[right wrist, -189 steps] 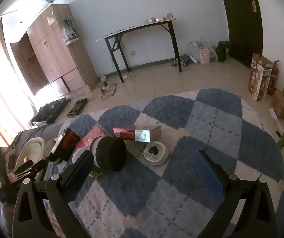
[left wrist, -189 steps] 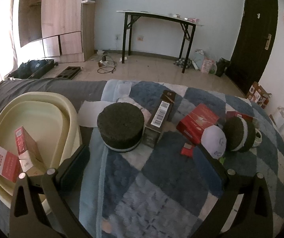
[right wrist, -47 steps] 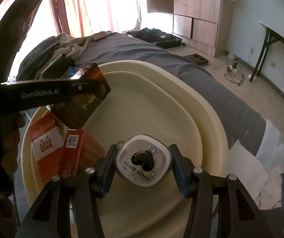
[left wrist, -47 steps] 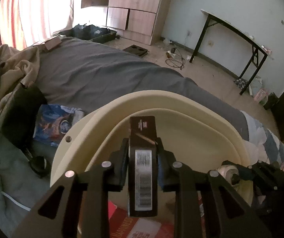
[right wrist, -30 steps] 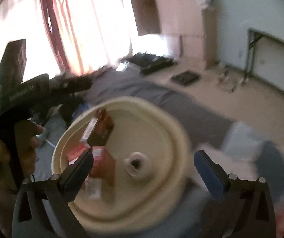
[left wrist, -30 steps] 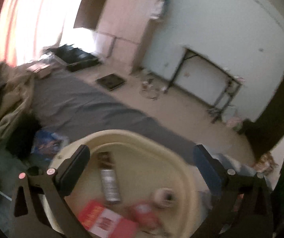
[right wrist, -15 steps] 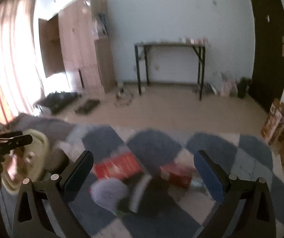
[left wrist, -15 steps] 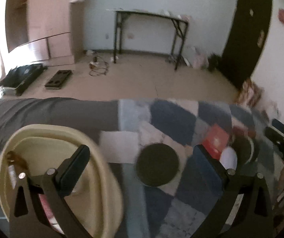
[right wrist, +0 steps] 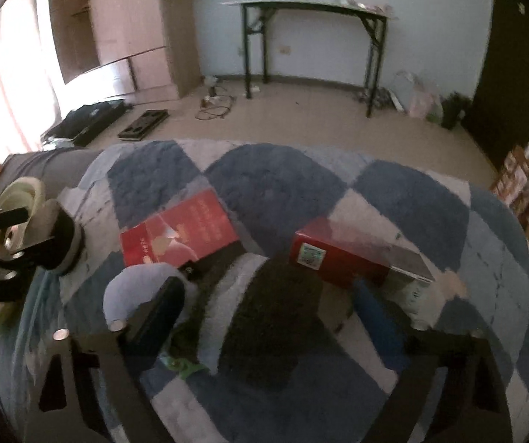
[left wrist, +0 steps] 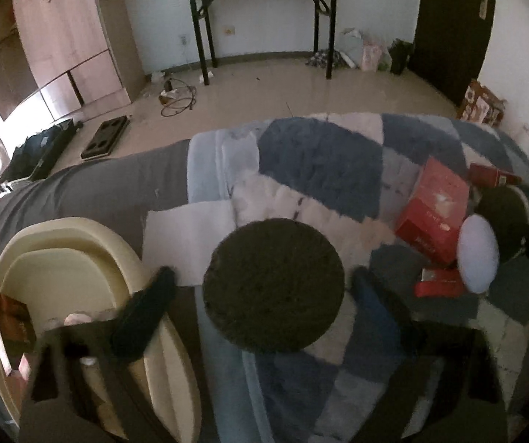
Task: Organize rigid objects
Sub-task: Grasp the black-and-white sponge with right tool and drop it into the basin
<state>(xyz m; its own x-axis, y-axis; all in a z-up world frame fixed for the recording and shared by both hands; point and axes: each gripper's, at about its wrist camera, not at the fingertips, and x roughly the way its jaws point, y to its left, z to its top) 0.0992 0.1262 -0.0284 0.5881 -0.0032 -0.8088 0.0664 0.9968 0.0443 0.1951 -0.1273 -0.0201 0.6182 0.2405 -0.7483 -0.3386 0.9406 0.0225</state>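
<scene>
Both tongs now wide open and empty, barcode box and white tin left in cream basin (left wrist: 79, 243); left tongs (left wrist: 260, 288) straddling black disc (left wrist: 273, 284), right tongs (right wrist: 268, 299) over second disc (right wrist: 272, 317) on bed: 2 pickups pending.

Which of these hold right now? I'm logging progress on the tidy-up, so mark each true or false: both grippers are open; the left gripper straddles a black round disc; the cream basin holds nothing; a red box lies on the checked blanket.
1. Both grippers are open: true; the left gripper and right gripper grip nothing.
2. The left gripper straddles the black round disc: true.
3. The cream basin holds nothing: false; a brown box lies inside.
4. A flat red box lies on the checked blanket: true.
</scene>
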